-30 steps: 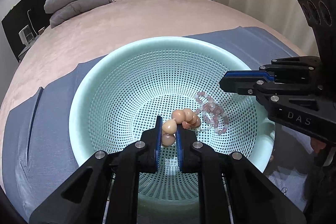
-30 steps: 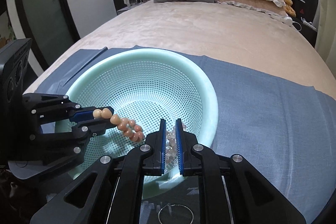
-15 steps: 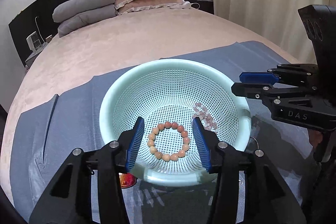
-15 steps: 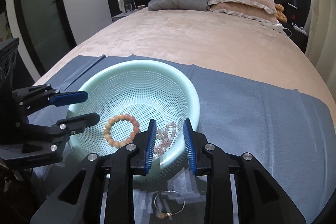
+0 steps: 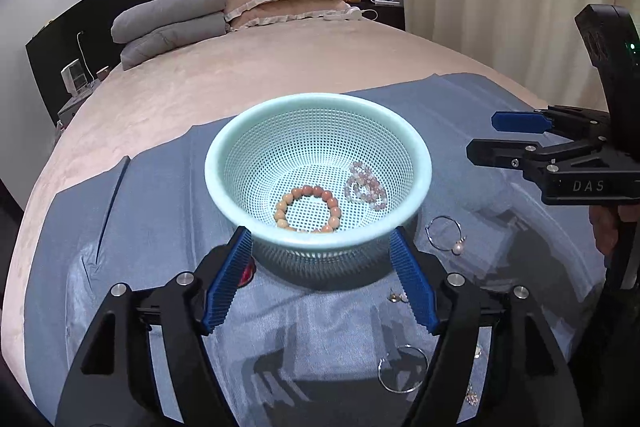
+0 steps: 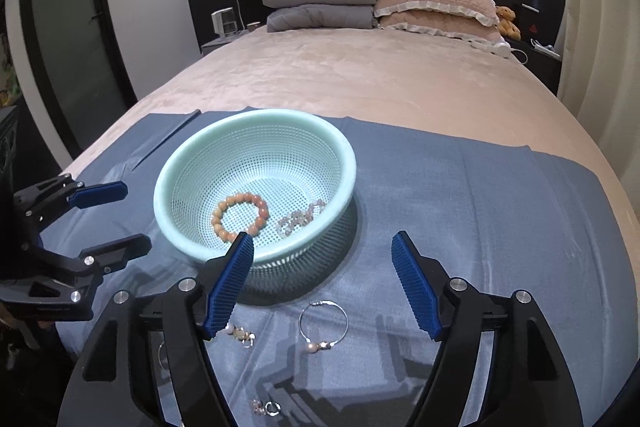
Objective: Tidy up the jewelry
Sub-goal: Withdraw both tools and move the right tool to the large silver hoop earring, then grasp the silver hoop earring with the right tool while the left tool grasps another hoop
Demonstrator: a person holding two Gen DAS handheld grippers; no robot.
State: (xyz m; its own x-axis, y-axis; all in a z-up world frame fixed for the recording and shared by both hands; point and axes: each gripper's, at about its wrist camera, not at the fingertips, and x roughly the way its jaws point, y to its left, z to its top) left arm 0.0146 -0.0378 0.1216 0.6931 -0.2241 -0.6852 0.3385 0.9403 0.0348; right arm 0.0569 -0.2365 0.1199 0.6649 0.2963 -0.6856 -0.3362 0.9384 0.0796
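Observation:
A mint green perforated basket stands on a blue cloth on the bed. Inside lie an orange bead bracelet and a pale pink bead bracelet. My left gripper is open and empty, just short of the basket's near side. My right gripper is open and empty, to the basket's right. A thin hoop with a pearl lies on the cloth near the basket.
More small jewelry lies on the blue cloth: a second silver hoop, small earrings, and a red item behind my left finger. Pillows sit at the headboard.
My left gripper opened and dropped the orange bracelet into the basket, then pulled back. My right gripper also opened wide and drew back from the basket.

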